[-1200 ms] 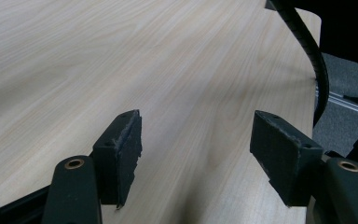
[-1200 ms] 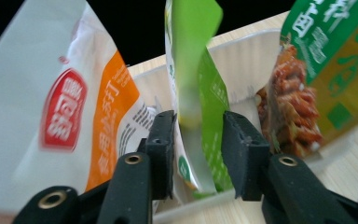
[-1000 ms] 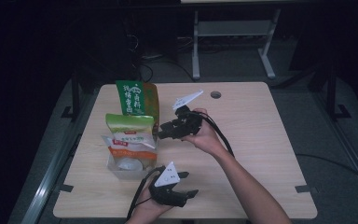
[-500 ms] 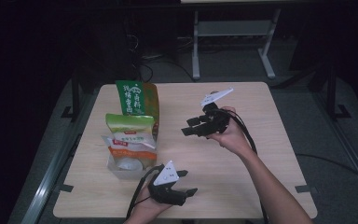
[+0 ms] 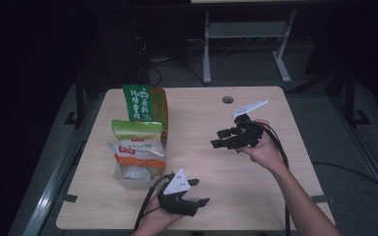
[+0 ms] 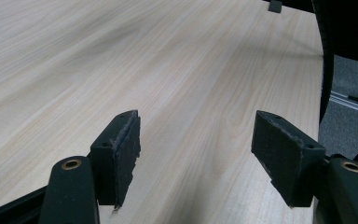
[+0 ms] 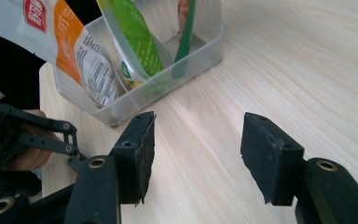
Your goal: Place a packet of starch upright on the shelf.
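A clear plastic bin (image 5: 122,180) at the table's left holds upright snack bags: a dark green one (image 5: 142,104) at the back, a light green one (image 5: 138,132) and a white-and-orange one (image 5: 132,152). My right gripper (image 5: 218,138) hovers right of centre, pointing left toward the bin (image 7: 168,88), well apart from it. Its jaws have just been opening, and my right gripper (image 7: 198,144) is open with only bare wood between the pads. My left gripper (image 5: 201,191) rests near the front edge, pointing right. My left gripper (image 6: 198,144) is open and empty.
The wooden table (image 5: 275,187) has a round cable hole (image 5: 227,100) at the back. A metal stand (image 5: 246,32) is on the dark floor behind. Cables trail from both grippers toward the front edge. The table's right edge (image 6: 324,70) lies just past my left gripper.
My right gripper has pulled away from the bags, moving rightward across the table, and its jaws stand wider. The bags stay in the bin. The left gripper has not moved.
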